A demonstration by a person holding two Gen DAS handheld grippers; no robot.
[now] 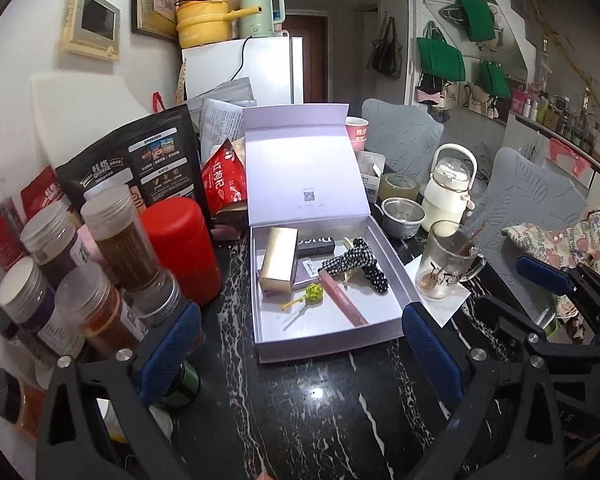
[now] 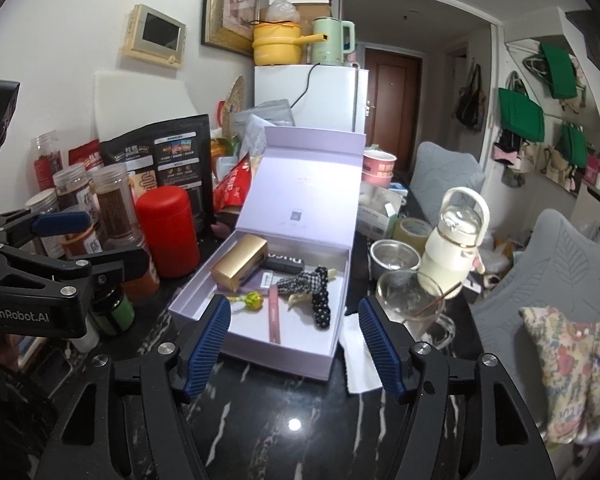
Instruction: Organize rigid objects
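An open lilac gift box point(image 1: 324, 350) lies on the black marble table with its lid standing up behind it. Inside are a gold carton point(image 1: 278, 260), a black carton point(image 1: 314, 245), a pink lip tube point(image 1: 342, 298), a checked hair bow point(image 1: 352, 266) and a small green-yellow trinket point(image 1: 312, 294). My left gripper point(image 1: 300, 346) is wide open in front of the box and holds nothing. My right gripper point(image 2: 294, 342) is open too, with its pads over the front wall of the box point(image 2: 260, 360) and nothing gripped. The gold carton point(image 2: 240, 264) and lip tube point(image 2: 275, 318) lie just beyond it.
A red canister point(image 1: 180, 248) and several spice jars point(image 1: 116, 236) crowd the left side. A glass mug point(image 1: 446, 264), steel cup point(image 1: 404, 216), white bottle point(image 1: 450, 196) and tape roll point(image 1: 398, 188) stand to the right of the box. A paper napkin point(image 2: 360, 360) lies by the box corner.
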